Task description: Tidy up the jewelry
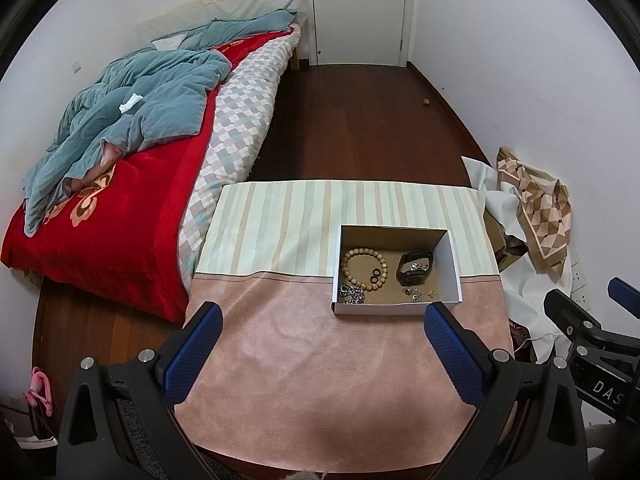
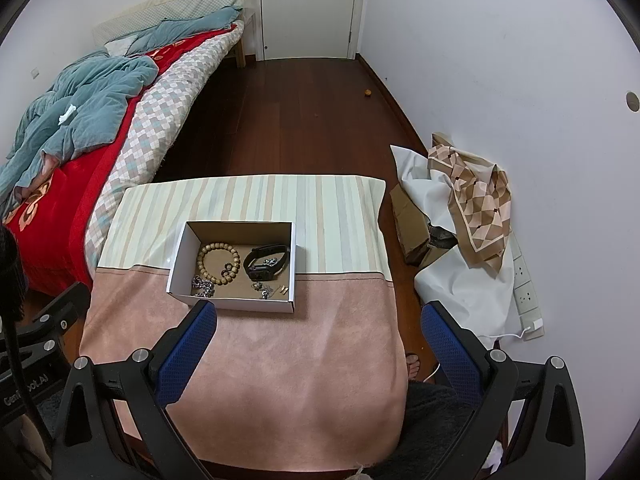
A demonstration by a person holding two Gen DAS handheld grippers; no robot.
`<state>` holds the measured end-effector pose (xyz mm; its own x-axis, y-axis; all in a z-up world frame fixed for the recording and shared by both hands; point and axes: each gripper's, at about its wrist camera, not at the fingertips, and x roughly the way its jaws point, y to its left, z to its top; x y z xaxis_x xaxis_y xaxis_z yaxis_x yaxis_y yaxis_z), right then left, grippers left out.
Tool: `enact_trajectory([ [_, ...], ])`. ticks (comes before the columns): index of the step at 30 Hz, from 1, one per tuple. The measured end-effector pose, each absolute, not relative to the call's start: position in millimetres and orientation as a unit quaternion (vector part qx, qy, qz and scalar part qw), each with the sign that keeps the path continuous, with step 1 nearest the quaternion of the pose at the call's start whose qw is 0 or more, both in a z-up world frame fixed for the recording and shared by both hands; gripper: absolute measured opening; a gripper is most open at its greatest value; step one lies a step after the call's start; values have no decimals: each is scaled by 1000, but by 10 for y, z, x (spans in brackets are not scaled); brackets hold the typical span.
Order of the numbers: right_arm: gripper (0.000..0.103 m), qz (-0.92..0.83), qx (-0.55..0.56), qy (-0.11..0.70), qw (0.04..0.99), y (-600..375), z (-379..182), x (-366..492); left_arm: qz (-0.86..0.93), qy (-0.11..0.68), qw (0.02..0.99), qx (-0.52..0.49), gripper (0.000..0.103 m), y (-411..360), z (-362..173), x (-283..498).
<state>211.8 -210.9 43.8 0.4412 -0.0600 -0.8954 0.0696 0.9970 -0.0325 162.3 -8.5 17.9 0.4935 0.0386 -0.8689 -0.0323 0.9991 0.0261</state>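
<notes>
Both wrist views high, angled down; share box point(image 1: 396, 272) point(image 2: 234, 268), probably near.

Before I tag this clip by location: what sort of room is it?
Most likely a home bedroom. An unmade bed with a red blanket and rumpled teal duvet runs along the wall, a white door closes the far end, and a cloth-covered table holds the open box of jewelry.
</notes>
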Motion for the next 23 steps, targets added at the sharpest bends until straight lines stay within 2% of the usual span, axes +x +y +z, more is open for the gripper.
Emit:
enact_trajectory([
  [23, 103, -39, 4, 525, 850, -2102, 450, 2115, 18, 498, 867, -2, 103, -92, 249, 1610],
])
